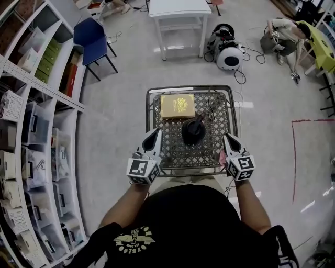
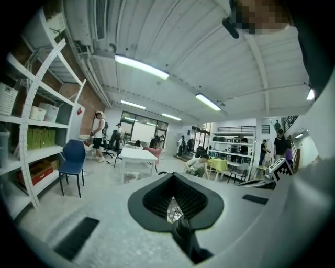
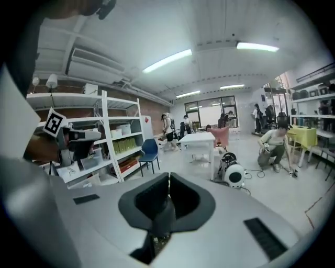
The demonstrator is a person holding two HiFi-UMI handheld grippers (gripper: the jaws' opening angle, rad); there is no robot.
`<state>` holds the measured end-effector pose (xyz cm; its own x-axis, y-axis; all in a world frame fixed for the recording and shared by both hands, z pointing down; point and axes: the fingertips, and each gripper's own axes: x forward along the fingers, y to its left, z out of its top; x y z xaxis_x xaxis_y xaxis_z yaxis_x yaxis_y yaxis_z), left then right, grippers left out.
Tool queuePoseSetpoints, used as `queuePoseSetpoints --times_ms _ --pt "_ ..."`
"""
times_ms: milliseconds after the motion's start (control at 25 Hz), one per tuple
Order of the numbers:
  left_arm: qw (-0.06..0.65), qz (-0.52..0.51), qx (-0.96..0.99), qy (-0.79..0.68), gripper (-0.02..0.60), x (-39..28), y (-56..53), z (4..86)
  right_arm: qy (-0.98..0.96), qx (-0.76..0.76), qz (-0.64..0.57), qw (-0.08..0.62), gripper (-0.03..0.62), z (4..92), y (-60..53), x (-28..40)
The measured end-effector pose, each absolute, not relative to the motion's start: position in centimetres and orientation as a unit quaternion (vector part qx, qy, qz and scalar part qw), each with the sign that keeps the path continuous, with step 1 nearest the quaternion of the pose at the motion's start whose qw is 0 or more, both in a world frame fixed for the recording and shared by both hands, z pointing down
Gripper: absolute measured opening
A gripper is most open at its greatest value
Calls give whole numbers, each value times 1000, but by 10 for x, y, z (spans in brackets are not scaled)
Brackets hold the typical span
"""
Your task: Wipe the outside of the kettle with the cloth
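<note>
A black kettle (image 1: pixel 193 131) stands upright in the middle of a wire mesh cart (image 1: pixel 191 88) in the head view. My left gripper (image 1: pixel 155 131) hovers over the cart's near left part, left of the kettle and apart from it, its jaws shut and empty. To the kettle's right, over the near right corner, my right gripper (image 1: pixel 228 136) is also shut. A bit of pink cloth (image 1: pixel 222 157) shows beside it at the cart's near edge; whether it is held is hidden. In their own views the left gripper (image 2: pixel 172 175) and right gripper (image 3: pixel 168 175) point out across the room with nothing between the jaws.
A yellow box (image 1: pixel 177 105) lies at the cart's back left, a black cable (image 1: pixel 211 111) at its back right. Shelving (image 1: pixel 31 131) lines the left side. Beyond the cart stand a blue chair (image 1: pixel 91 42), a white table (image 1: pixel 178 15), a round machine (image 1: pixel 229 52) and a crouching person (image 1: pixel 282 34).
</note>
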<state>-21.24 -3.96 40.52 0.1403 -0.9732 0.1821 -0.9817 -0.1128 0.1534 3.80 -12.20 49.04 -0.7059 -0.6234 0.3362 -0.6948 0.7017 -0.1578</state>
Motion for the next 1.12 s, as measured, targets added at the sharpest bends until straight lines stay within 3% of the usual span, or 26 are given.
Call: queuePoseSetpoints --times_ms 240,400,960,1120 --pt "58 28 773 -632 5 -210 -32 365 -923 366 82 91 11 424 -116 18" --pt "24 26 787 -616 6 -210 -29 340 -924 363 108 56 11 399 -108 11" --pt "27 -2 797 -603 6 -236 -32 325 -915 395 59 58 11 356 -91 2" --pt "14 -1 792 -610 5 -228 -39 315 -924 371 86 29 11 347 -94 4"
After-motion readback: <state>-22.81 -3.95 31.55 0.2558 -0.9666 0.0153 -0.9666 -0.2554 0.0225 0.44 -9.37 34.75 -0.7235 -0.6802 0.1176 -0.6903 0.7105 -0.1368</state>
